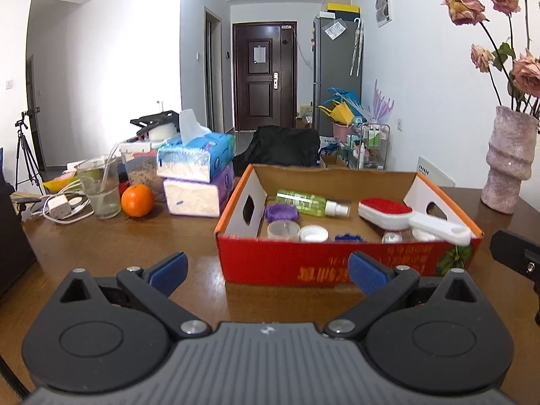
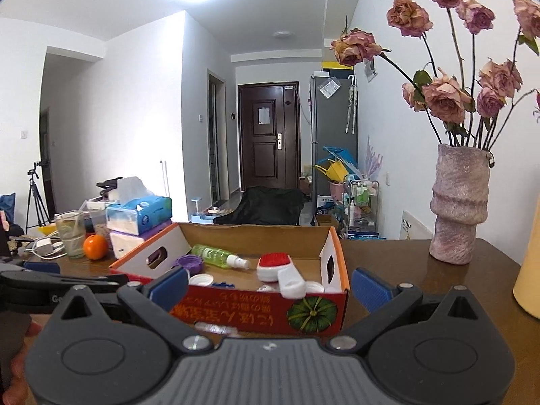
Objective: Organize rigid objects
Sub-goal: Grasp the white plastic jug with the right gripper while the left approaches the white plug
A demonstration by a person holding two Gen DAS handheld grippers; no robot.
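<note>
While both grippers are hovering low over the near part of the counter (image 1: 111, 236) with nothing between their blue pads, the risks are sitting mostly around the red cardboard box (image 1: 324, 263), which is resting near the middle of the counter with the task's things already inside it. The left gripper (image 1: 266, 270) is holding its jaws spread wide just short of the box's near wall, and the right gripper (image 2: 270, 287) is doing the same, its jaws straddling the box's near right corner. The lint brush (image 1: 388, 214) is lying with its white handle poking over the near rim, so a careless push on the box is likely to tip it out. The green spray bottle (image 1: 310, 202) is lying on its side towards the far wall, and it is probably going to roll if the box is jolted; the purple lid (image 1: 281, 211) and the white caps beside it are looking less at risk. Towards the counter's far right corner, a tall pink vase (image 2: 459, 209) of dried roses is standing where a wide swing of the right gripper could topple it. Along the left edge, a drinking glass (image 1: 99, 190), an orange (image 1: 137, 200) and stacked tissue packs (image 1: 195, 182) are crowding together. Beyond, a hallway is leading to a dark door (image 1: 263, 74) beside a grey refrigerator (image 1: 332, 67).
</note>
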